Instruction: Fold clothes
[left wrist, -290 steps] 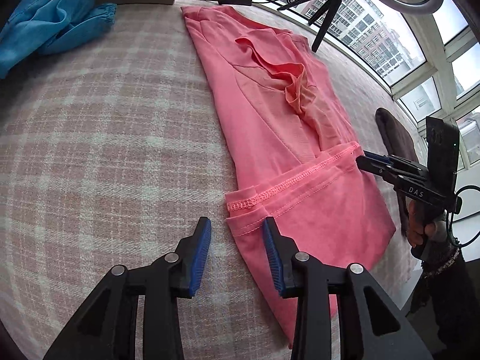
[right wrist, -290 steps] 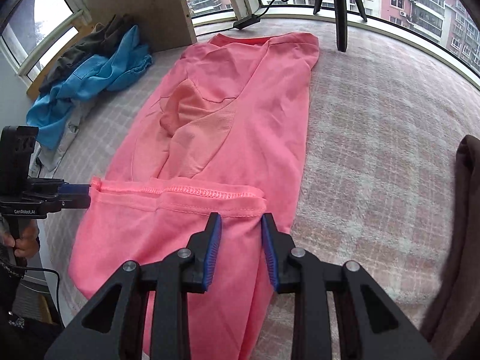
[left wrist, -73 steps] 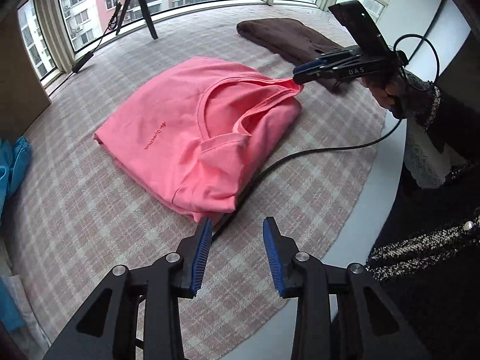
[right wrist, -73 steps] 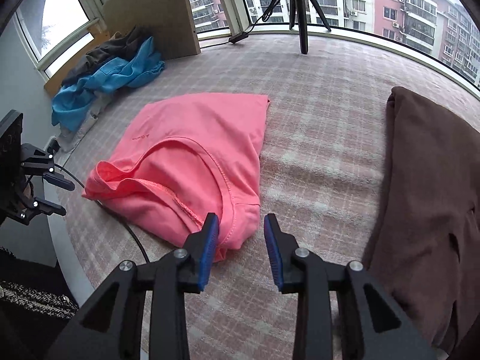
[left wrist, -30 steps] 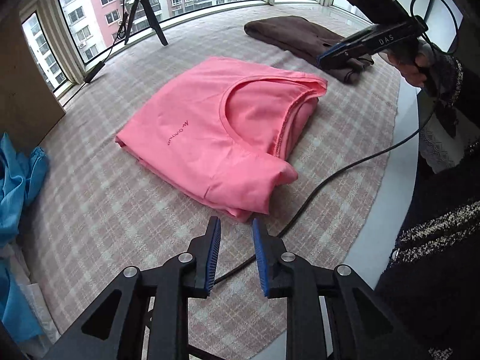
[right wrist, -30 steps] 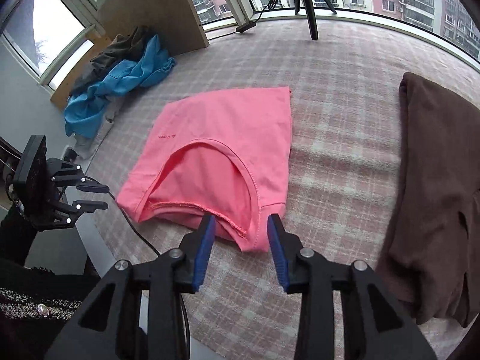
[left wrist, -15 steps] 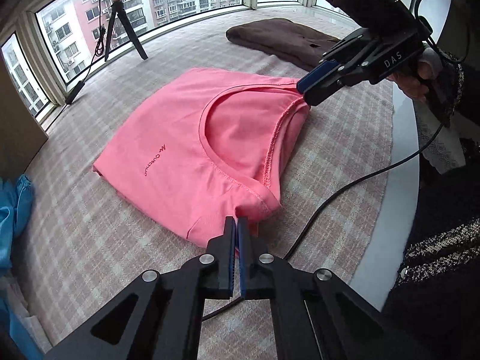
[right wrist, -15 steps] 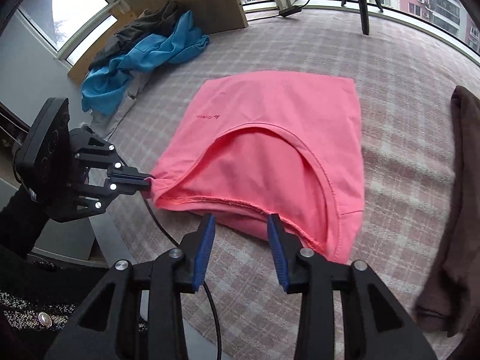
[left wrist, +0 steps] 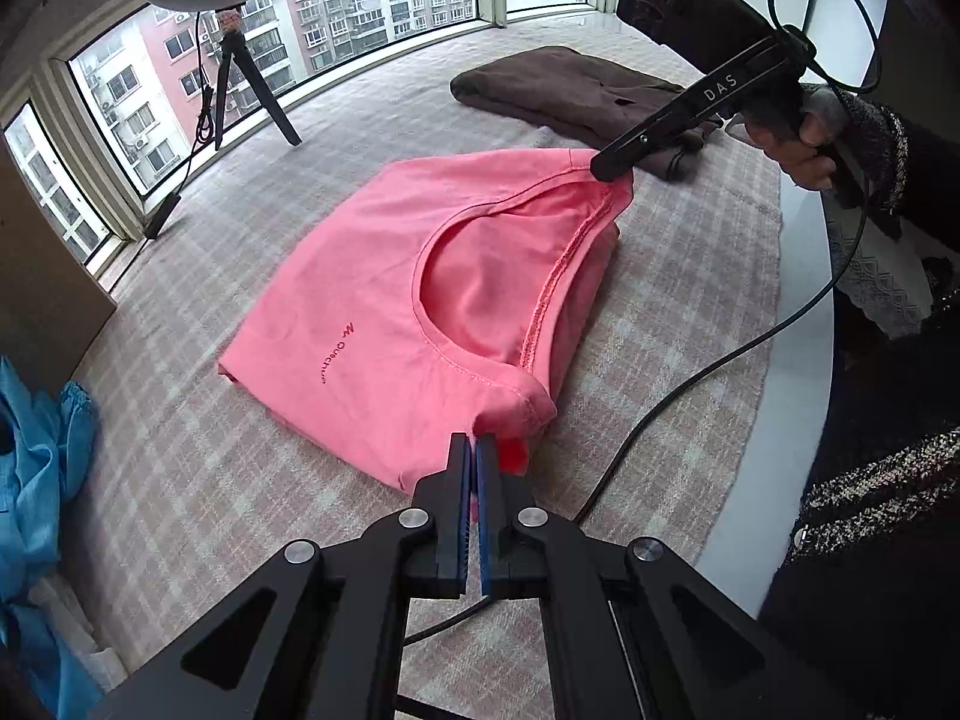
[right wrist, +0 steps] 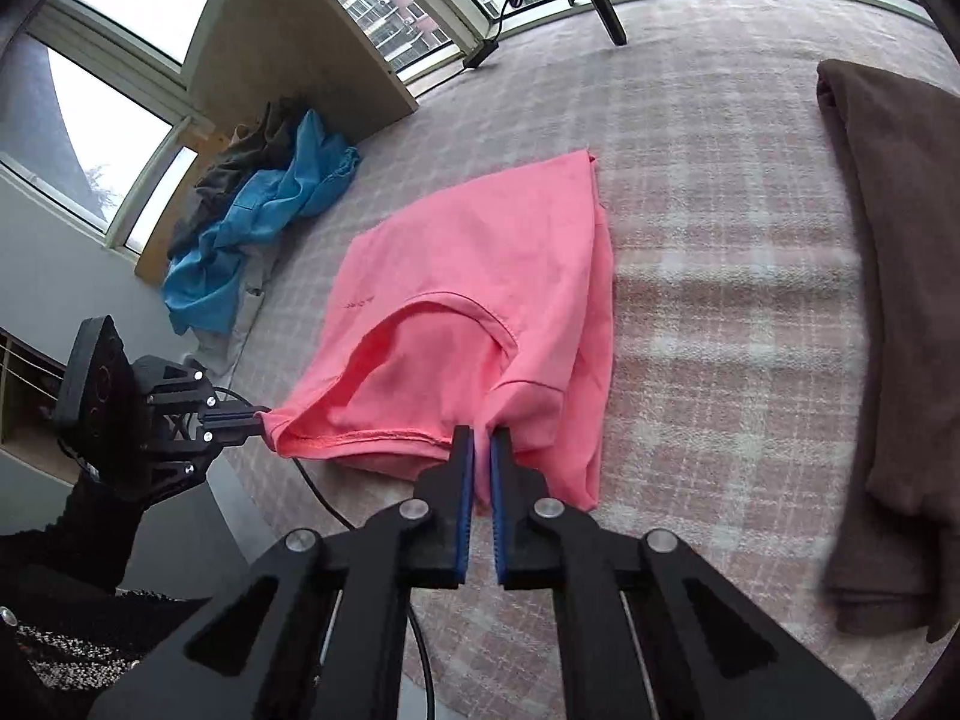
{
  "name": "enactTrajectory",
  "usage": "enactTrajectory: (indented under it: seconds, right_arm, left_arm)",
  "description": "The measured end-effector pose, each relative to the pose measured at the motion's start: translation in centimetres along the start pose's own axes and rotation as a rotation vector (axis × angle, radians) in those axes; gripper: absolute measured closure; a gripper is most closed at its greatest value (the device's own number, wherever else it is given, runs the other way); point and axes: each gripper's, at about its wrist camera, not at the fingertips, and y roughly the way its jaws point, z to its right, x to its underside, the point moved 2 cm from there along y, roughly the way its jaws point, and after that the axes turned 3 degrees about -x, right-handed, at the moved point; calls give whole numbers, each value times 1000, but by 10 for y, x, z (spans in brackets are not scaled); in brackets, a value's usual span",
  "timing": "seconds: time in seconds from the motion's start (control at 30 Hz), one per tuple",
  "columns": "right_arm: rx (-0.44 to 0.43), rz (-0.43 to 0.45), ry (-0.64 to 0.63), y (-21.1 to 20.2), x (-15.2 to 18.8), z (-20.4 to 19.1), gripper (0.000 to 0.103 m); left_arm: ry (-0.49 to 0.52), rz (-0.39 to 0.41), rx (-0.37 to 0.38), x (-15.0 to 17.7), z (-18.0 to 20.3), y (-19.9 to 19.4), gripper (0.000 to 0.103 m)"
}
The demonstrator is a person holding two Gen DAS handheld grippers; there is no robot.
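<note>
Both pairs of fingers are pinched shut on near corners of a pink shirt (left wrist: pixel 384 276). The left gripper (left wrist: pixel 472 450) clamps the corner closest to its camera. The right gripper (right wrist: pixel 482 450) has just closed its fingers on the other near corner, with cloth between them. The shirt lies folded into a compact rectangle on a plaid cover (left wrist: pixel 180 480), neckline facing up, near edge slightly raised. Just beyond it rests a brown garment (left wrist: pixel 570 90), already folded. A blue garment (right wrist: pixel 264 204) sits crumpled, well apart by the window. This shirt looks nearly done, perhaps one last fold or a move left; the blue pile still waits.
</note>
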Motion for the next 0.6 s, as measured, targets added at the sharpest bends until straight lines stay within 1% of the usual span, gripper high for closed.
enactTrajectory:
  seconds: [0.03,0.1,0.13,0.17,0.2,0.23,0.27,0.3,0.37,0.43,0.47,0.53,0.6]
  right_arm:
    - [-4,3,-3,-4,0,-3,97]
    - [-3,1,-3,-9,1,-6,97]
    - [20,-22,-5,-4,6,-2,97]
    - [53,-57,-12,4,10,2,96]
    - [85,-92,-19,11,14,5,94]
    - [116,-130,-17,17,18,9,93]
    - [145,-170,-6,22,21,13,91]
    - [155,-178,-6,21,22,14,90]
    - [141,-126,-25,7,18,11,90]
    - [127,-48,-55,-9,9,5,90]
    - [118,-26,-71,-11,4,0,90]
    - [94,9,-112,-9,-6,-13,90]
    - [65,7,-168,10,-10,-34,90]
  left_arm:
    - [7,5,-7,0,-1,-7,102]
    - [18,-31,20,9,5,2,101]
    - [23,-51,35,14,9,7,101]
    - [28,-72,51,19,12,13,98]
    - [48,-116,40,25,18,23,97]
    - [59,-141,37,30,21,28,97]
    - [67,-160,37,34,23,31,97]
    - [58,-157,35,36,23,27,97]
    - [9,-119,33,31,12,13,95]
    - [-48,-69,21,18,-3,2,91]
    - [-64,-48,21,12,-9,2,90]
    - [-75,-22,24,0,-20,9,90]
    - [-76,-21,31,-4,-30,21,87]
